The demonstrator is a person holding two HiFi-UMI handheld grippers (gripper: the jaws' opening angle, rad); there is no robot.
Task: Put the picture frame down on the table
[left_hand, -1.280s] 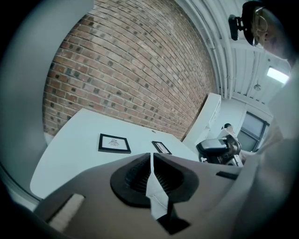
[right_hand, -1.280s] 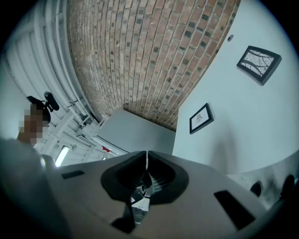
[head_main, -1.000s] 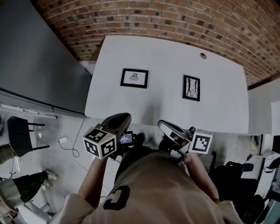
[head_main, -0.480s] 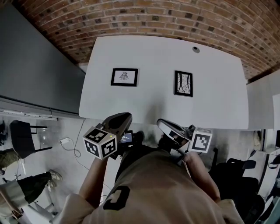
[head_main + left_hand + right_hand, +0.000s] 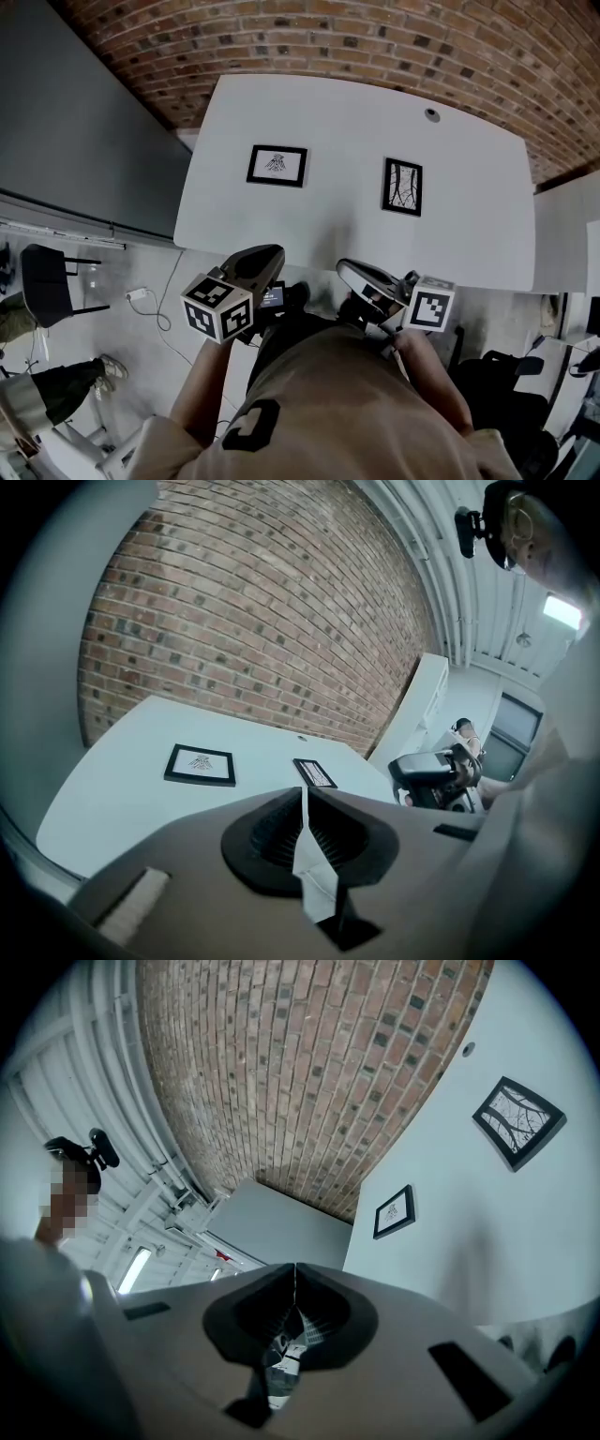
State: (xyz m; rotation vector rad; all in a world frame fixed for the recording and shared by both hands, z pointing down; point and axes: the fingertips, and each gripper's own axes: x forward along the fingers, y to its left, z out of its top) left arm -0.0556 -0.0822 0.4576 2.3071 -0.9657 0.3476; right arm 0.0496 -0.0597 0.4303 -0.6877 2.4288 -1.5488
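**Head view.** The white table [image 5: 469, 216] stands against a brick wall [image 5: 375, 37]. Two picture frames lie flat on it, well apart from each other. The left gripper [image 5: 265, 255] and the right gripper [image 5: 349, 268] are held close to the person's body, short of the table's near edge. Each carries its marker cube, the left cube [image 5: 217, 306] and the right cube [image 5: 430, 305]. The landscape picture frame [image 5: 277, 165] lies well ahead of the left gripper's jaws. The portrait picture frame [image 5: 402, 186] lies well ahead of the right gripper's jaws and a little to their right. Neither gripper touches a frame or the table.

**Left gripper view.** The left gripper [image 5: 303, 789] has its jaws pressed together with nothing between them. The landscape picture frame [image 5: 200, 764] lies flat on the table [image 5: 103, 771], ahead of the jaws and off to their left. The portrait picture frame [image 5: 315, 772] lies farther out, almost straight ahead of the closed tips. The right gripper [image 5: 429, 769] shows off to the right of the jaws.

**Right gripper view.** The right gripper [image 5: 295, 1269] also has its jaws together, and they hold nothing. The picture is rolled, so the table [image 5: 525, 1260] fills its right side. The portrait picture frame [image 5: 518, 1121] lies beyond the jaws, up and far to the right of them in the picture. The landscape picture frame [image 5: 395, 1211] lies farther off, nearer the jaw line. Both frames are well clear of the tips.
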